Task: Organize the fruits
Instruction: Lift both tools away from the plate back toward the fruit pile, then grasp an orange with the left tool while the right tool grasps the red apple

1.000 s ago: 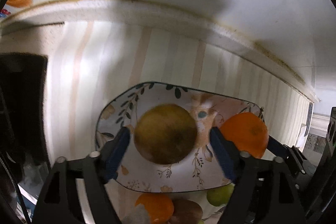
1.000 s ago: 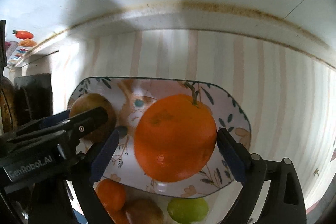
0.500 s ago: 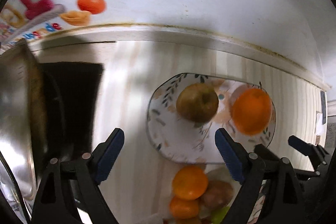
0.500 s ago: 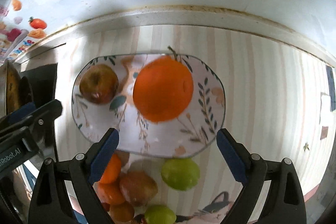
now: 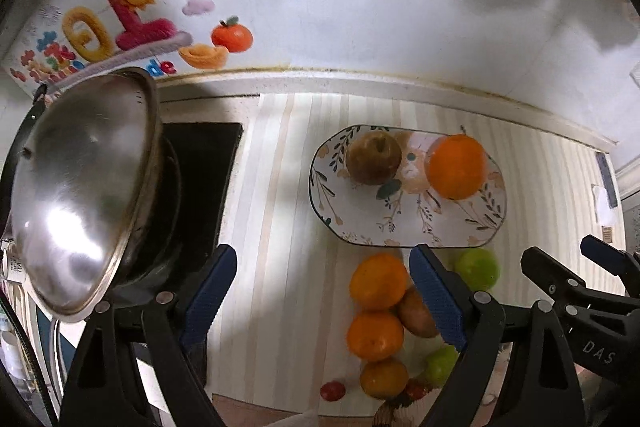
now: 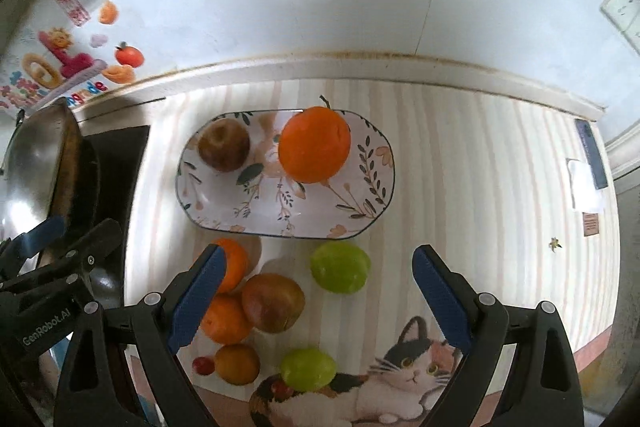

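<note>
A floral oval plate [image 6: 356, 203] [image 5: 460, 223] lies on the striped counter and holds a brown apple [image 6: 224, 145] [image 5: 373, 157] and a big orange [image 6: 315, 143] [image 5: 456, 166]. In front of it lie loose fruits: oranges [image 6: 230, 317] [image 5: 379, 281], a brownish apple [image 6: 273, 303], green fruits [image 6: 340, 267] [image 6: 307, 369] and a small red one [image 6: 203, 365]. My right gripper [image 6: 318, 293] is open and empty above the loose fruits. My left gripper [image 5: 322, 297] is open and empty, left of the fruit pile.
A steel pan lid [image 5: 76, 195] leans over a black hob [image 5: 200, 179] at the left. The wall with colourful stickers [image 5: 120, 23] runs close behind the plate. A cat-print mat [image 6: 400, 379] lies at the counter's front edge.
Both grippers have pulled back and up from the plate, leaving the brown apple and the orange on it. The loose fruits and the pan lid have come into view.
</note>
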### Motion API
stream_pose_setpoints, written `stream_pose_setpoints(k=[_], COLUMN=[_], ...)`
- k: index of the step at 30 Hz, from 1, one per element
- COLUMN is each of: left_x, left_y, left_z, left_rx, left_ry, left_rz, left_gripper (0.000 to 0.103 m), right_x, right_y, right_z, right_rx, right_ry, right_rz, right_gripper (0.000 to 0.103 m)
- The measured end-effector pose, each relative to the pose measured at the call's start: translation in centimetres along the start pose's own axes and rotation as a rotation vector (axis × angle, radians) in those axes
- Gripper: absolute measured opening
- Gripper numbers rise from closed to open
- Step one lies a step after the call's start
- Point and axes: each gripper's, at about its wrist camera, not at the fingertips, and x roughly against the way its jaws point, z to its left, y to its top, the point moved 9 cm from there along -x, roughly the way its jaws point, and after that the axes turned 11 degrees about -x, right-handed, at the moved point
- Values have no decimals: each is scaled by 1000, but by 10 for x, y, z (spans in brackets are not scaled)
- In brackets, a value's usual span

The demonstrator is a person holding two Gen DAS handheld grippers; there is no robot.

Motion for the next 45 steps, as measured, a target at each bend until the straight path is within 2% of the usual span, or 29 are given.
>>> stream_pose_setpoints(k=[6, 10, 17, 21, 26, 31, 33, 37, 38, 39, 42, 45], left_x=[39, 59, 58, 25, -49, -101, -116, -130, -131, -131, -130, -127], left_y=[-8, -12, -19, -33, -71, -96, -101, -108, -109, -111, -114, -121], left_z=[-6, -9, -15, -31, -61, -83, -88, -95, -98, -100, -98, -87], left_rx=[-16, -19, -9, -29, -54, -49, -50, -40, -29, -20, -33, -41], left_ry=[0, -7, -77, -127, -201, -251, -266, -316, -342, -379, -359, -303], left_rz=[-68, -100, -71, 12, 222, 347, 372, 403, 394, 396, 393, 395], left_gripper=[88, 88, 88, 88, 88, 88, 88, 74, 66, 62, 62, 61], right_x=[41, 63, 76, 44, -11, -54, -66, -84, -89, -92, -107, -122], right_y=[-14, -23, -33, -46, -71, -87, -91, -94, -95, -94, -92, -88], right_z=[3, 6, 11, 3, -18, -39, -44, -41, -38, -34, -23, -10], right_rx=[-4, -27, -81, -130, -225, -276, -290, -297, -301, -307, -312, -316], right_ry=[14, 56, 134, 159, 205, 214, 225, 264, 285, 293, 312, 321], right_rz=[-74, -96, -79, 6, 128, 202, 227, 272, 288, 296, 325, 354], right_gripper=[96, 96, 96, 96, 95, 91, 91, 91, 91, 91, 91, 91])
